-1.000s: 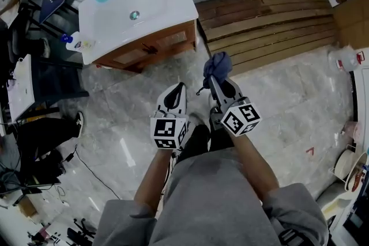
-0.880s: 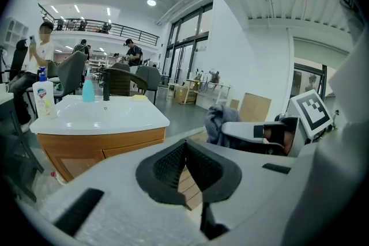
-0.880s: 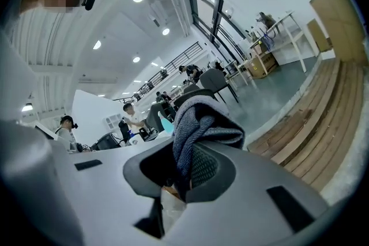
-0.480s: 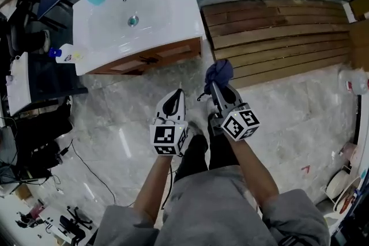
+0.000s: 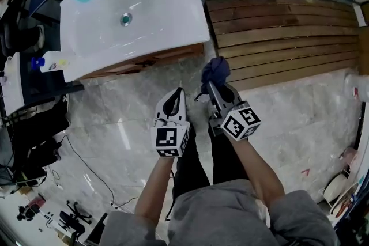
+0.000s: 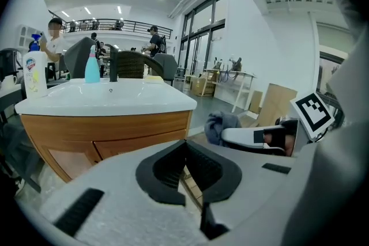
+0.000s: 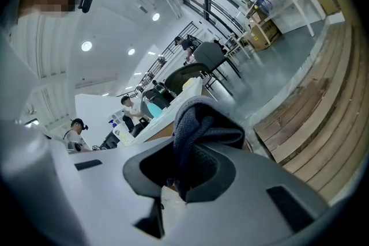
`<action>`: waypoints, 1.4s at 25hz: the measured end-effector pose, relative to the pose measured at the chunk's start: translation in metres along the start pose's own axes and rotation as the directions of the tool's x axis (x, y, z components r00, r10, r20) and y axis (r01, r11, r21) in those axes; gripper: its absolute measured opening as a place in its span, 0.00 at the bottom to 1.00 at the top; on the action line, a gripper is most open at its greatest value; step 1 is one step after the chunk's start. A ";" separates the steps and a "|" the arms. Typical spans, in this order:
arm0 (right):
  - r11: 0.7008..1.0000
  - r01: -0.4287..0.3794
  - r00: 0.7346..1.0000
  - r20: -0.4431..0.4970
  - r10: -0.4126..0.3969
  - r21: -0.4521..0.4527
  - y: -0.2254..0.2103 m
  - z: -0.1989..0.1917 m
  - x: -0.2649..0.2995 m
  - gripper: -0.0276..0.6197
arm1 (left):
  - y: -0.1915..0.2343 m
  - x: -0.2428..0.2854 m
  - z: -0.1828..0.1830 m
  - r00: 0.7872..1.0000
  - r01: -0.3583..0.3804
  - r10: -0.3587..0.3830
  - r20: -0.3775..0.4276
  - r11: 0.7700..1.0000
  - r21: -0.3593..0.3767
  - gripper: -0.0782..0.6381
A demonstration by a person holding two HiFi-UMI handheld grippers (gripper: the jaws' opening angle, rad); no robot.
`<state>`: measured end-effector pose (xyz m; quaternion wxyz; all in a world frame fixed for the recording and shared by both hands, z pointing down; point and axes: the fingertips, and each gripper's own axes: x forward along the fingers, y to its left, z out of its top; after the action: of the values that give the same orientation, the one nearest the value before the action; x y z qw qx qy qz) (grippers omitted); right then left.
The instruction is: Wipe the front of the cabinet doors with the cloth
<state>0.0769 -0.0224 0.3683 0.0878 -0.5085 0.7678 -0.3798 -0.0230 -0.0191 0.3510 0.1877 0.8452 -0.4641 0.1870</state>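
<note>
Before the washbasin cabinet (image 5: 144,60), on the marble floor (image 5: 115,118), a person stands with both claws held out side by side. Right claw (image 5: 212,87) is clamped on the dark blue cloth (image 5: 216,68), which bunches up past its tips. The cloth sits near the cabinet's corner, apart from the wooden cabinet doors (image 6: 115,144). Left claw (image 5: 174,96) is closed, pad tips meeting, nothing between them. A slatted wooden platform (image 5: 277,31) lies just beyond the right claw.
</note>
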 end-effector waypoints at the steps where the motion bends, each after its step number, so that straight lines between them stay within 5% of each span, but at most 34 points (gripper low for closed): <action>1: 1.000 0.004 1.000 0.000 -0.004 0.003 -0.004 -0.003 0.004 0.11 | 0.003 0.005 -0.003 1.000 0.001 -0.001 -0.003 1.000 -0.001 0.12; 35: 0.974 0.082 0.994 -0.088 -0.065 0.212 -0.147 -0.162 0.105 0.11 | 0.068 0.114 -0.148 0.994 0.024 -0.028 -0.104 0.999 -0.033 0.12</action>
<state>0.0486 -0.0599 0.6060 0.0972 -0.5082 0.7057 -0.4841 -0.0448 -0.0621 0.5440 0.2277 0.8371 -0.4456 0.2210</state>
